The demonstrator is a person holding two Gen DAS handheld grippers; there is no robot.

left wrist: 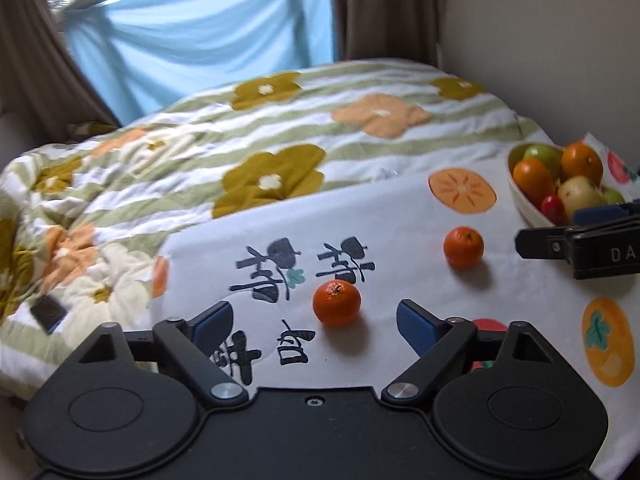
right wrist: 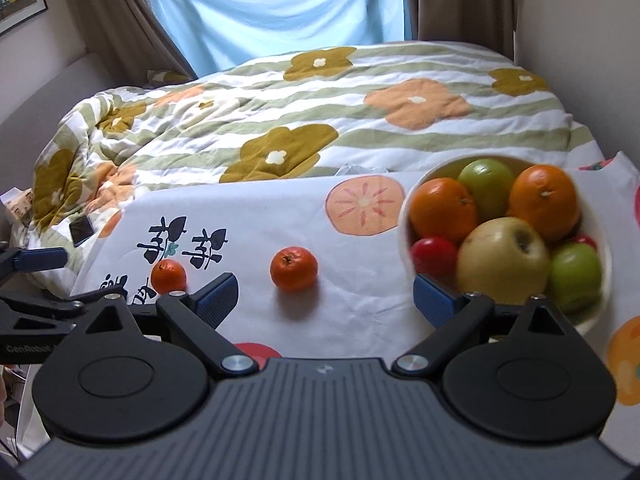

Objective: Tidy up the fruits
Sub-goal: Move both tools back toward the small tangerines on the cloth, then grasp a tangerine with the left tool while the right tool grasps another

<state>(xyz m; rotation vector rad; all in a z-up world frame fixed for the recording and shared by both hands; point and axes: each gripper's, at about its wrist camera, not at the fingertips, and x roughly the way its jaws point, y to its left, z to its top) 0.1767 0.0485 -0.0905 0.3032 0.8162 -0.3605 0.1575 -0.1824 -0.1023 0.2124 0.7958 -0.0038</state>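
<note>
A white cloth (left wrist: 400,216) in the lower middle of the left wrist view carries dark blue-black brush characters and printed orange persimmon slices. On it sit two bright orange tangerines, one (left wrist: 337,303) at centre, the other (left wrist: 463,247) to its right. At the right edge, a cream bowl (right wrist: 404,232) holds orange, green, pale yellow and red fruit. Behind, across the middle, a quilt (left wrist: 240,128) shows white and sage-green stripes with mustard and peach flowers. At the top hangs a light blue sheet (left wrist: 200,40) between brown curtains (left wrist: 384,8). The left gripper (left wrist: 314,320) is black with blue pads; the right gripper (right wrist: 324,300) is the same.
</note>
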